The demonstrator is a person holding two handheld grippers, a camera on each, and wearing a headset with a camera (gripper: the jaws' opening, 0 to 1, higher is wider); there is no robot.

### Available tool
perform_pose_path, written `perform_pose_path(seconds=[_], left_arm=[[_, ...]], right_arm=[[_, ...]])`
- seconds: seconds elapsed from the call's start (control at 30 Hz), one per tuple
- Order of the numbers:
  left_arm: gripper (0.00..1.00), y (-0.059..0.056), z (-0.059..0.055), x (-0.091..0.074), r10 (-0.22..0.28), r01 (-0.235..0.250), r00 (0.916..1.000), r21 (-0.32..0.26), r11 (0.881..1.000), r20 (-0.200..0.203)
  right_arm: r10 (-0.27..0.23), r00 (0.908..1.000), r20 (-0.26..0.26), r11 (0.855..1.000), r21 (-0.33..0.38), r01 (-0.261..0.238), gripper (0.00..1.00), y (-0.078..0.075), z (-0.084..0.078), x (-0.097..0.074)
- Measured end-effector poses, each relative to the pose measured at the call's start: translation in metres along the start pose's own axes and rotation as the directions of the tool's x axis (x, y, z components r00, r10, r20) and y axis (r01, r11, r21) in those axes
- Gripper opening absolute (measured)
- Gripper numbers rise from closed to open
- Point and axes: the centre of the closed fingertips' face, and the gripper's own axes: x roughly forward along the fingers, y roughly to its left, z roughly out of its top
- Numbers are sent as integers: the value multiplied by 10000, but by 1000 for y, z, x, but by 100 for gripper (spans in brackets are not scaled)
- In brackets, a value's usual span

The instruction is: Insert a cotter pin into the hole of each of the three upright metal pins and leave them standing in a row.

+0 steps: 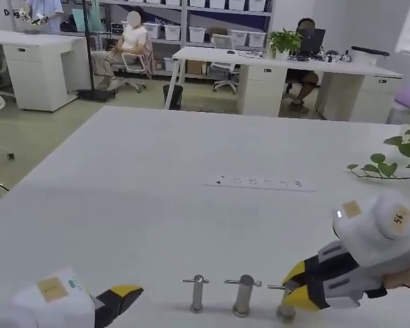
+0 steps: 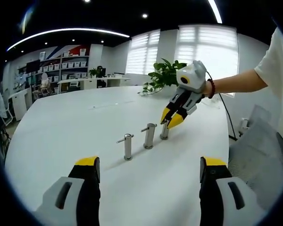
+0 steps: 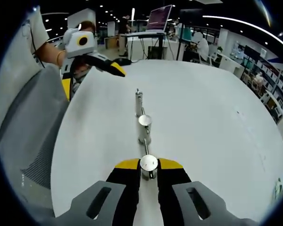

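Right hand-held gripper [image 3: 149, 166] clenched on nearest metal pin [image 2: 164, 131] at its cotter pin [image 1: 276, 287]; other two metal pins [image 3: 145, 121] in line beyond. Left hand-held gripper [image 2: 148, 169] released, hovering over surface [image 1: 191, 205].

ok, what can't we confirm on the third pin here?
Hole of third pin: head view, behind right gripper fingers; base cut by bottom edge.
Its cotter pin through or not: left gripper view, too small.
What the right fingers clamp: right gripper view, pin top covers it.
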Motion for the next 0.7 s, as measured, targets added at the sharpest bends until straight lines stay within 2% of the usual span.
perform_pose_path(seconds=[0.27, 0.37, 0.7], left_arm=[[86, 0, -2, 0, -35, 35, 10000, -41, 10000, -51], [86, 1, -2, -1, -14, 13, 10000, -16, 10000, -83], [86, 3, -4, -1, 33, -33, 9998, -4, 10000, -175]], right_arm=[[-16, 9999, -153, 9999, -133, 14, 14, -7, -5, 0], [26, 10000, -46, 10000, -85, -26, 14, -7, -5, -1], [441, 9989, 139, 9988, 185, -444, 15, -8, -7, -2]])
